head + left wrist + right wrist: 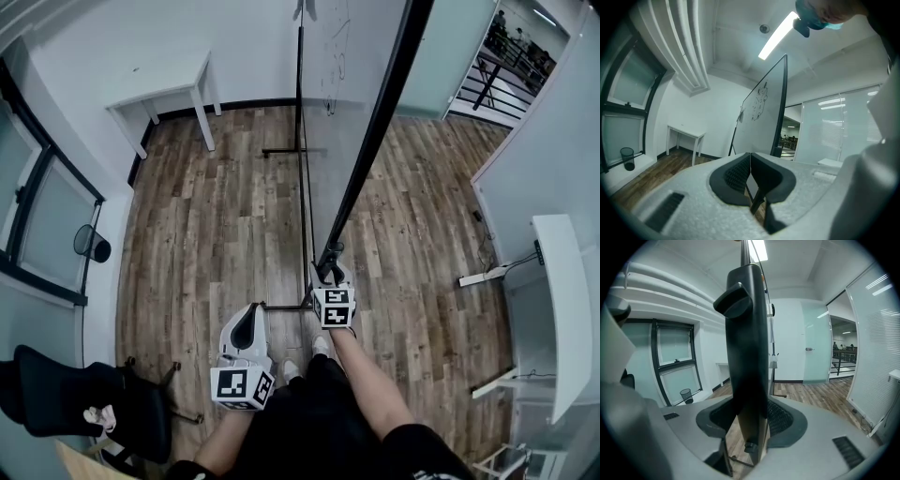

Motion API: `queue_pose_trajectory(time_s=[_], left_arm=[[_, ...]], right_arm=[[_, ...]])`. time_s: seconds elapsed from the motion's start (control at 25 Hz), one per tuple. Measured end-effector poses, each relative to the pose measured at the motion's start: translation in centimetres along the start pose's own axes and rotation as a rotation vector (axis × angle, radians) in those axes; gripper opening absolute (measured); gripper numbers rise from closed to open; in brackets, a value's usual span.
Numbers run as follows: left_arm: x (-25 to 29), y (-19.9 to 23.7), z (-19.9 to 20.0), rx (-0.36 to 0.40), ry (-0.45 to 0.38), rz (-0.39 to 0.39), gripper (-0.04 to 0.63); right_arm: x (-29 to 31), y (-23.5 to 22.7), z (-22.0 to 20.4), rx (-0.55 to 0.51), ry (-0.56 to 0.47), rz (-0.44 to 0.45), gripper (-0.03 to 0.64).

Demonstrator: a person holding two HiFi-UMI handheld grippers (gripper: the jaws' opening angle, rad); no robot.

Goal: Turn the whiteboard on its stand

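Right gripper view shows my right gripper [751, 418] clamped on the black edge of the whiteboard [749, 333], my left gripper [750, 173] just left of it, jaws pressed together on nothing, the board upright on its stand [293, 150] over wood floor [216, 234], a white desk [164, 89] beyond.

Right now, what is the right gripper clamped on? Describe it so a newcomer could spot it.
On the wood floor mid-room stands a tall whiteboard, seen almost edge-on from the head view. The right gripper is shut on its near black frame edge. Unlike the white tables by the walls, it bears marker scribbles.
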State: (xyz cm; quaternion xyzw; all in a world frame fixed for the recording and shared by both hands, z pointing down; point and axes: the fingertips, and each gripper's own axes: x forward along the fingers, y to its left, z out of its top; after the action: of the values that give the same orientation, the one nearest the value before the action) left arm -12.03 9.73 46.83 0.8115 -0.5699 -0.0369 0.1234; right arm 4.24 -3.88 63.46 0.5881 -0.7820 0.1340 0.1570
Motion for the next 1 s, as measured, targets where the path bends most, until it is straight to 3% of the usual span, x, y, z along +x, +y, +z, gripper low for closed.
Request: queue_pose_trajectory(time_s=[1.0], left_arm=[[-3.2, -3.1, -4.0, -0.013, 0.068, 0.04, 0.018]], right_arm=[[-8.1, 3.6, -3.3, -0.01, 0.002, 0.084, 0.192]])
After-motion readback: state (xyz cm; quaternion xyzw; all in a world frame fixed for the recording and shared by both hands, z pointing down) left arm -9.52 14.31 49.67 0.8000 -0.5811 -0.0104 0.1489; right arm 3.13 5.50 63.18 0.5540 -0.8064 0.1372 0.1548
